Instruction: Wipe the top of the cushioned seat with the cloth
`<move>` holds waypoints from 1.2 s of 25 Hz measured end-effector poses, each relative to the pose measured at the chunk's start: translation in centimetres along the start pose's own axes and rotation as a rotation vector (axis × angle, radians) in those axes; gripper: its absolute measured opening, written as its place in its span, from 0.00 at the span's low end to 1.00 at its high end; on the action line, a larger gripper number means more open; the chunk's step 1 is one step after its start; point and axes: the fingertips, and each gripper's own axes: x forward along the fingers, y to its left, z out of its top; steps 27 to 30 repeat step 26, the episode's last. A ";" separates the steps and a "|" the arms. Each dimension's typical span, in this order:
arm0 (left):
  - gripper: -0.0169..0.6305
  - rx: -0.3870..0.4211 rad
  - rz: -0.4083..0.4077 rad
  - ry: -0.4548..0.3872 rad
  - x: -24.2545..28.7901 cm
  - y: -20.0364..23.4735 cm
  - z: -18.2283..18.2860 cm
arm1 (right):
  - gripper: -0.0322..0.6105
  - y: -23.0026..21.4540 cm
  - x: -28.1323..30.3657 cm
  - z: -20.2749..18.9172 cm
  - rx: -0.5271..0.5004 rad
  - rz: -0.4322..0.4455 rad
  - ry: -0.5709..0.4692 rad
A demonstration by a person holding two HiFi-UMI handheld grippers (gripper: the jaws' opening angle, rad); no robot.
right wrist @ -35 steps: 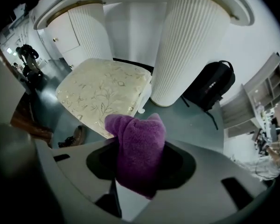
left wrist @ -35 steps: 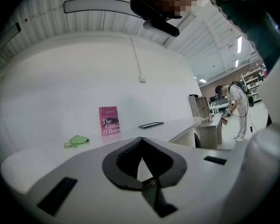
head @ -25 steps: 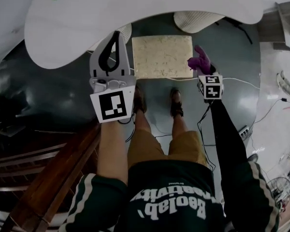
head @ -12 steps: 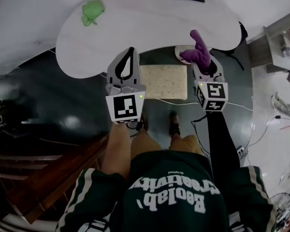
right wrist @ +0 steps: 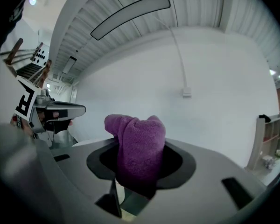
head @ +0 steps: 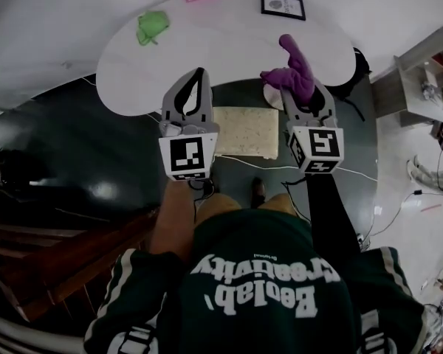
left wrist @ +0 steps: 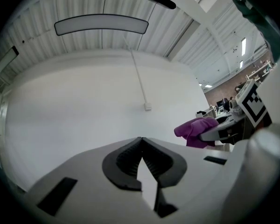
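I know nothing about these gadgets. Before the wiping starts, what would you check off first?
1. Cloth gripped: ok; the purple cloth sits clamped in the right gripper.
2. Other hand free: ok; the left gripper is shut on nothing.
3. Top bare: ok where the cushioned seat shows.
4. Cloth aimed at seat: not ok; the right gripper view faces a wall.
5. Clutter: cannot tell whether the white cable along the seat's near edge touches it.

Bunched purple cloth [head: 292, 71], flat beige seat [head: 245, 131]

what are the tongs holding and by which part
The right tongs clamp the purple cloth by its bunched lower part; left tongs are shut and empty.
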 end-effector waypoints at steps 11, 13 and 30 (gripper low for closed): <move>0.05 0.041 0.032 -0.060 -0.1 -0.6 3.6 | 0.33 -0.1 -1.0 3.1 -0.068 0.045 -0.089; 0.05 0.045 0.032 -0.066 -0.2 -1.0 4.0 | 0.33 -0.3 -1.3 3.3 -0.064 0.049 -0.098; 0.05 0.058 0.048 -0.088 -0.3 -1.2 4.9 | 0.34 -0.5 -1.7 3.8 -0.076 0.063 -0.121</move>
